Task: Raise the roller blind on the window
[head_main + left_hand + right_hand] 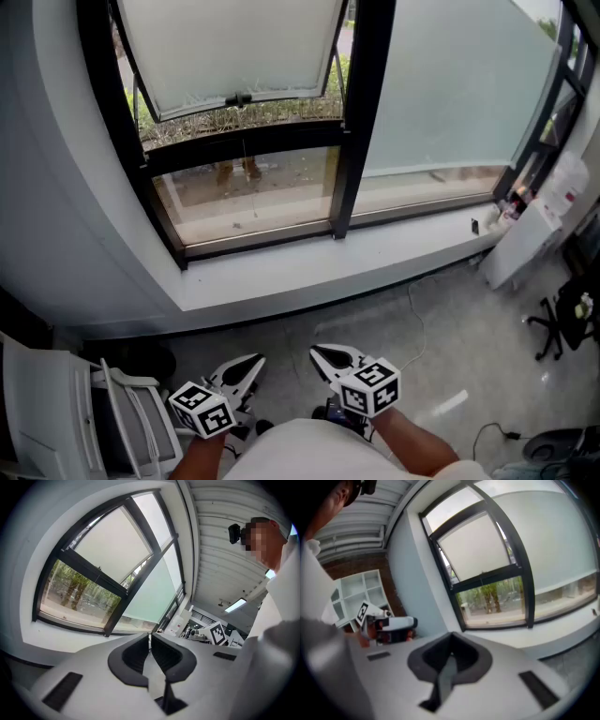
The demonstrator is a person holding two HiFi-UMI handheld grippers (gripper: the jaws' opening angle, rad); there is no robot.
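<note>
Room: grey floor [375,314] below a wide window with black frames [361,112], and a white sill [309,267] running along its foot.
Left roller blind: pale fabric [234,47] over the left pane, lowered partway; its bottom bar [239,98] ends above a black crossbar, with grass and paving visible through the glass underneath.
Right roller blind: pale green-white fabric [450,84] over the wider right pane, hanging lower than the left one, so that only a narrow strip of clear glass shows above the sill.
Left gripper: low in the head view [251,364], near the person's body and well apart from the window and both blinds; its marker cube [202,409] sits behind it.
Left fingers: closed, tips meeting with nothing between them; the left gripper view looks past them to the window.
Right gripper: just beside the left one [321,354], pointing toward the sill and tipped slightly down, also well apart from the blinds.
Right fingers: closed together and empty in the right gripper view, which is somewhat blurred.
Left edge: white shelf unit [56,412] against the wall, close to the left gripper.
Right edge: white box-like unit [534,234] standing at the sill's end, with a black office chair [562,323] near it.
Floor detail: thin cable [412,319] trailing across the grey surface below the sill.
</note>
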